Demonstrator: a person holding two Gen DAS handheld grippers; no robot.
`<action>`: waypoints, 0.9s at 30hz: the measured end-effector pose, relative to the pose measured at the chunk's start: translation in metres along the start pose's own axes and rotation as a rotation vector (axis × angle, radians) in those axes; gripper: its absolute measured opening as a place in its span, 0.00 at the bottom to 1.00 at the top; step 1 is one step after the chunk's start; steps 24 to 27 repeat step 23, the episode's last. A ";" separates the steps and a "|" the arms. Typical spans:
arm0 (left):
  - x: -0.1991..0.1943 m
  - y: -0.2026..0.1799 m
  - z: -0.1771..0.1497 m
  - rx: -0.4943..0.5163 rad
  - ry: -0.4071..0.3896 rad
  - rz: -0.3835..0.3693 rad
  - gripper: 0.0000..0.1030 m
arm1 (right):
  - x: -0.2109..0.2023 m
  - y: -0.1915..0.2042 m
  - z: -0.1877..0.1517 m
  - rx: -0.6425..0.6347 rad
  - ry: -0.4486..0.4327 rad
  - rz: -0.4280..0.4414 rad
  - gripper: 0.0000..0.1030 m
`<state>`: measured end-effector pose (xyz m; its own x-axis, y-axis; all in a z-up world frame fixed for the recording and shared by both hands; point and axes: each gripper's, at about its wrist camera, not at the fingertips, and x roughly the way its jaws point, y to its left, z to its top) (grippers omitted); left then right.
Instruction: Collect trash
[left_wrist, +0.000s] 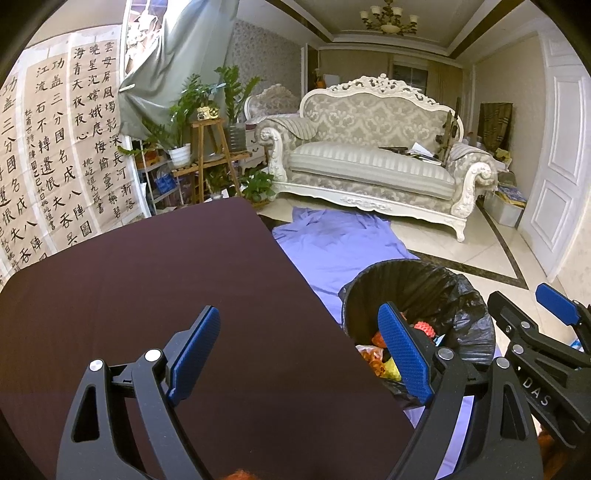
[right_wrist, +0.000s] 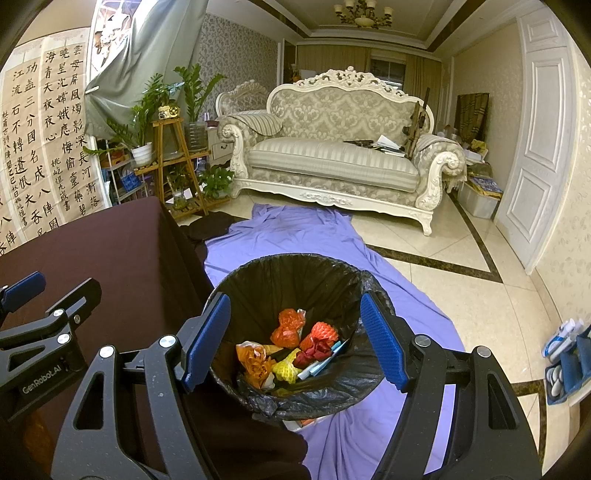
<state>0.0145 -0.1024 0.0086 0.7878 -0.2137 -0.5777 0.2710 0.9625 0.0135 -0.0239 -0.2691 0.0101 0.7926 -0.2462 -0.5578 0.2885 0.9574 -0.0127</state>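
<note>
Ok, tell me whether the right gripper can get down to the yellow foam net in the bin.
Probably yes: the right gripper is open and above the bin's open mouth, and the yellow foam net lies uncovered on top of the trash.

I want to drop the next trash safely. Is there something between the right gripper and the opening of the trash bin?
Nothing visible. The right gripper is open and empty above the trash bin, whose mouth has no lid. Only trash lies at its bottom.

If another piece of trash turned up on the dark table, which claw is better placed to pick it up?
Probably left. The left claw is open over the table, while the right claw, also open and empty, sits above the trash bin on the floor beside it.
</note>
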 end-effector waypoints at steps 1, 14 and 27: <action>0.000 0.001 0.000 0.000 0.000 -0.003 0.82 | 0.000 0.000 0.000 0.000 0.000 0.000 0.69; 0.001 0.012 0.004 -0.028 -0.009 -0.035 0.82 | 0.000 0.001 0.000 -0.003 0.004 0.002 0.69; 0.012 0.044 0.005 -0.073 0.020 0.028 0.82 | 0.009 0.024 -0.002 -0.052 0.029 0.045 0.69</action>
